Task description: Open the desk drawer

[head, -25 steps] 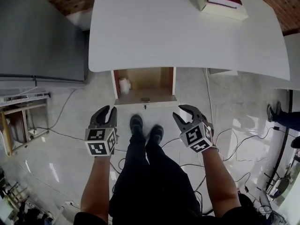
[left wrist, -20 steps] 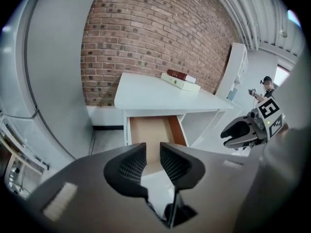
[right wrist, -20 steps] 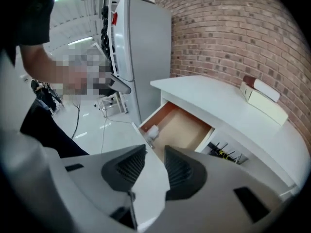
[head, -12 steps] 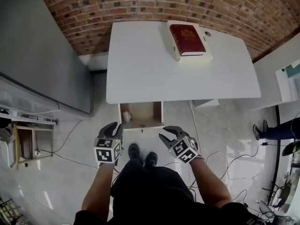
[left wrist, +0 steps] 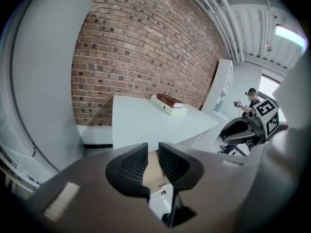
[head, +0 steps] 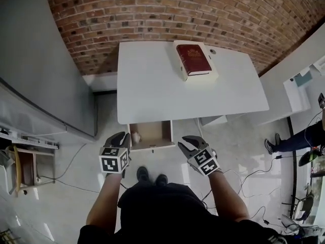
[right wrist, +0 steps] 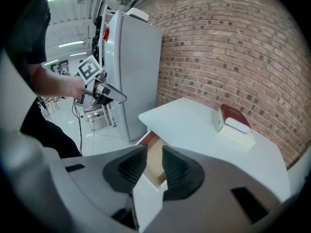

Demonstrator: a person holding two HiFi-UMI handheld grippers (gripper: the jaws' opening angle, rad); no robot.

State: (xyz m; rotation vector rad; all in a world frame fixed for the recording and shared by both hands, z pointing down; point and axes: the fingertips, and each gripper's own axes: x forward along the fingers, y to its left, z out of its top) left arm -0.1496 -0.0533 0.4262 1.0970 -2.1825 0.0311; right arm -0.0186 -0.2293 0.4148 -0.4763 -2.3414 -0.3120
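Observation:
The white desk (head: 152,85) stands against the brick wall. Its wooden drawer (head: 151,135) is pulled out at the front, with a small white object (head: 135,135) in its left corner. My left gripper (head: 122,137) hovers in the air by the drawer's left front corner. My right gripper (head: 184,142) hovers off its right front corner. Neither touches the drawer. Both pairs of jaws are closing, a narrow gap still shows, and nothing is between them. The left gripper view looks through the left gripper (left wrist: 153,152) at the drawer (left wrist: 155,171). The right gripper view looks past the right gripper (right wrist: 154,154) to the drawer (right wrist: 149,140).
A dark red book (head: 193,59) lies on a white box at the desk's back right. A tall grey cabinet (head: 40,75) stands at the left and another white table (head: 297,93) at the right. Cables (head: 249,177) cross the floor. A person's legs (head: 299,139) show at far right.
Both grippers have risen together away from the floor and the drawer. The view has drawn back, so the whole desk and the brick wall show. Both pairs of jaws have narrowed.

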